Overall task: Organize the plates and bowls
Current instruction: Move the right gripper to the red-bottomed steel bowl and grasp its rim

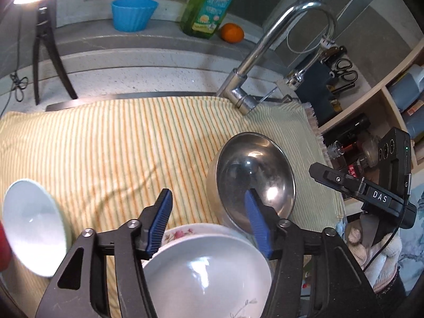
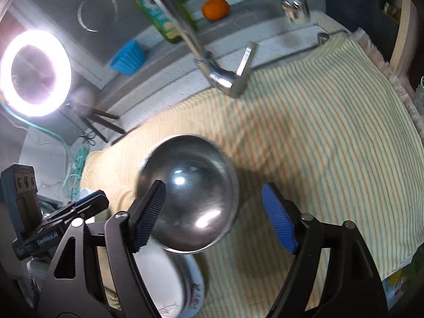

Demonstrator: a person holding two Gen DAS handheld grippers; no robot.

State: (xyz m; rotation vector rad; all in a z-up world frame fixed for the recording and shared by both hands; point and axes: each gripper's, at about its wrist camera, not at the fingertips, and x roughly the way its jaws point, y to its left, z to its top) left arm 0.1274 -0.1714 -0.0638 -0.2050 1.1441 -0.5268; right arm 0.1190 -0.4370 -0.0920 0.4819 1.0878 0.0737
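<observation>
Left gripper: we see the left gripper [image 1: 208,221] with its blue pads spread apart and nothing pinched; its jaws stand above the far rim of the white bowl.
Right gripper: the right gripper [image 2: 213,214] is spread wide, with the steel bowl showing in the gap, but the pads do not press on it.
White bowl: in the left wrist view the white bowl [image 1: 209,273] sits at 6 o'clock, nested on a flowered plate [image 1: 182,234] whose rim peeks out behind it.
Steel bowl: the steel bowl [image 1: 255,177] lies at about 4 o'clock from the centre of the left view, just beside the plate (we cannot tell whether the two rims touch). In the right wrist view it fills the middle.
Second white bowl: a second white bowl [image 1: 31,225] rests at 8 o'clock in the left view, well apart from the stack.
Striped towel: a yellow striped towel [image 1: 119,143] is spread under all the dishes.
Counter: on the speckled counter [image 1: 148,63] at 12 o'clock stand a blue cup [image 1: 133,13], a green soap bottle [image 1: 209,2] and an orange [image 1: 232,32].
Faucet: a chrome faucet [image 1: 265,42] arches up at 1 o'clock.
Ring light: a ring light [image 2: 35,73] glows at 9 o'clock in the right view.
</observation>
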